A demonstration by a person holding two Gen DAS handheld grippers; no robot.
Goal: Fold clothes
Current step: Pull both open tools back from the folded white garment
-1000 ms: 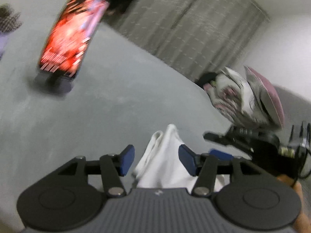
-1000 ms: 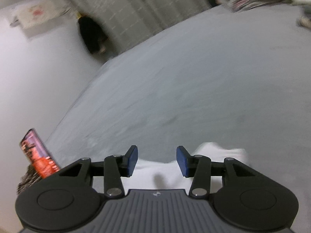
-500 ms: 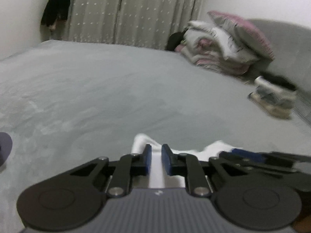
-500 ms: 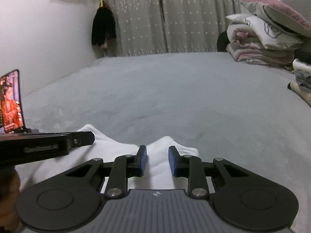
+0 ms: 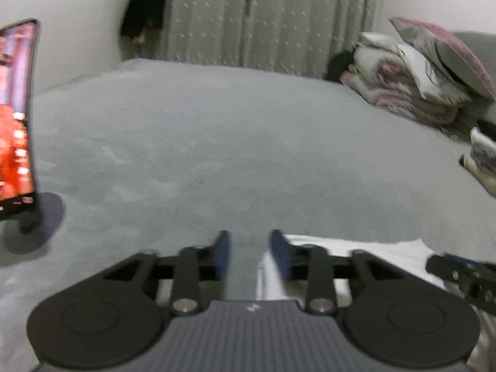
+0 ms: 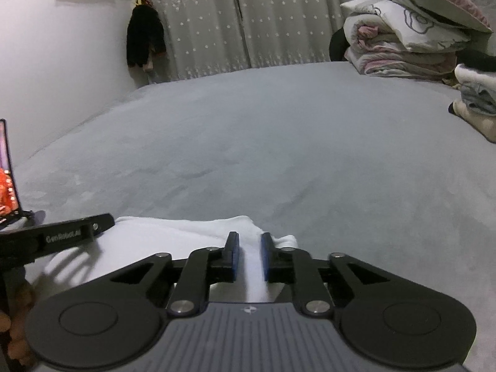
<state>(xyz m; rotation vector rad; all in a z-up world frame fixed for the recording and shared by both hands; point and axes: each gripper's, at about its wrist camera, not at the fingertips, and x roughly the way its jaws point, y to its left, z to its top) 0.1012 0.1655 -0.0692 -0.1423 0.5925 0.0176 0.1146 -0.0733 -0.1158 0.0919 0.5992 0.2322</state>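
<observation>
White garment (image 6: 186, 229) lies on the grey bed (image 6: 279, 142), long axis left to right. My right gripper (image 6: 249, 255) pinches its fold narrowly; my left gripper (image 5: 248, 254) gapes empty at its left edge.

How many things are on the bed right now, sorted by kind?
White garment: 1
Phone on a stand: 1
Pile of folded bedding and pillows: 1
Stack of folded clothes: 1
Total: 4
</observation>
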